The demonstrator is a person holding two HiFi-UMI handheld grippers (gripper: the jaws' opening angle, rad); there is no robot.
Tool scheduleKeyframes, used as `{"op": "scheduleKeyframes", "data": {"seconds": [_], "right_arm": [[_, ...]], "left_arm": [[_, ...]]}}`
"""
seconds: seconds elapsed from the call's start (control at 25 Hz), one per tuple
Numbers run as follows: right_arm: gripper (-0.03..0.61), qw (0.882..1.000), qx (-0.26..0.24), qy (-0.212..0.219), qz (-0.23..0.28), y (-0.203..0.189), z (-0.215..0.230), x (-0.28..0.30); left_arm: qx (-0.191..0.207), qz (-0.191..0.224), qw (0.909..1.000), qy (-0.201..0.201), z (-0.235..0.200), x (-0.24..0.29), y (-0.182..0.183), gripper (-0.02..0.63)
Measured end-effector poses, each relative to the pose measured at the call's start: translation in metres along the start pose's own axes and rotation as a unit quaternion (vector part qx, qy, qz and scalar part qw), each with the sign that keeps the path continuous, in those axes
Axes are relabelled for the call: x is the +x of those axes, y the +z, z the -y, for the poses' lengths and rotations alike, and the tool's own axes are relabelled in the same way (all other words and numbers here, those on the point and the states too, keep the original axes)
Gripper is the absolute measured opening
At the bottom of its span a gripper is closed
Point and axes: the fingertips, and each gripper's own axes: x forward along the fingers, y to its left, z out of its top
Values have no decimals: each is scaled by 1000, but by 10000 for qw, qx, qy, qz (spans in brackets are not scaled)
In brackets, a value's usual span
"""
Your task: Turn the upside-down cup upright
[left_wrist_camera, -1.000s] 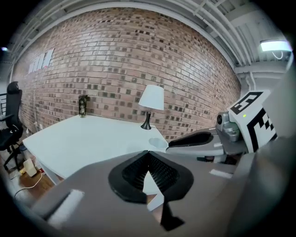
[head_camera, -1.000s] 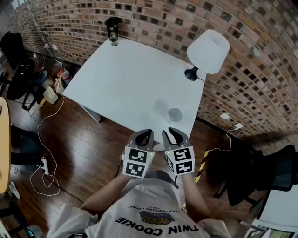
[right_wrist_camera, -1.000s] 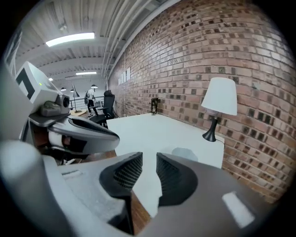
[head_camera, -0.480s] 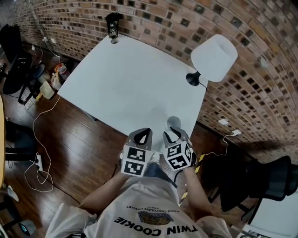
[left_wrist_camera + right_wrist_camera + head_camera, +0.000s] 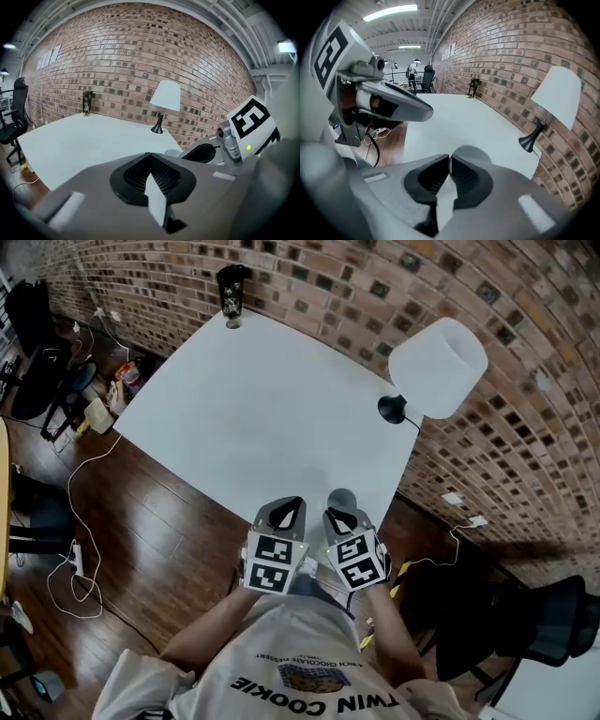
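Cup point(image 5: 340, 498), well ahead a second ago, now sitting just beyond right gripper point(image 5: 339, 515). Its fingers closing, nearly together, nothing between. Left gripper point(image 5: 289, 512) fingers pressing together, empty. Judging grasp needing reopening first.

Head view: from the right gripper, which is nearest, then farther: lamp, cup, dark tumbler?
1. cup, just ahead of the right gripper, whose empty jaws are closing.
2. lamp, right side, by the wall.
3. dark tumbler, far left corner.

One table point(image 5: 253, 409), one lamp point(image 5: 438, 367), one cup point(image 5: 340, 500), one dark tumbler point(image 5: 231, 292)
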Motion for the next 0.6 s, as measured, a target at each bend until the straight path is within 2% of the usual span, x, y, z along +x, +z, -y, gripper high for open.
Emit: {"op": "scheduleKeyframes", "data": {"seconds": [0.16, 0.24, 0.28, 0.36, 0.4, 0.44, 0.6], "right_arm": [[20, 9949, 774, 317, 566, 12, 6, -8], [21, 9792, 1627, 618, 1046, 20, 14, -15], [20, 9626, 2209, 852, 1314, 22, 18, -19], [20, 9123, 3418, 1350, 1807, 24, 27, -24], [21, 8864, 3894, 1538, 1974, 21, 31, -24], [20, 8668, 4229, 1652, 2064, 16, 35, -22], [21, 8272, 4877, 1857, 2082, -9, 37, -12]], "left_arm": [[13, -21, 10000, 59, 2, 5, 1, 3], [16, -14, 10000, 96, 2, 7, 2, 3], [18, -9, 9999, 113, 2, 7, 3, 3], [24, 1, 9999, 138, 4, 8, 4, 3], [28, 5, 9999, 148, 4, 8, 5, 3], [34, 8, 9999, 155, 5, 9, 5, 3], [69, 7, 9999, 154, 10, 10, 6, 3]]}}
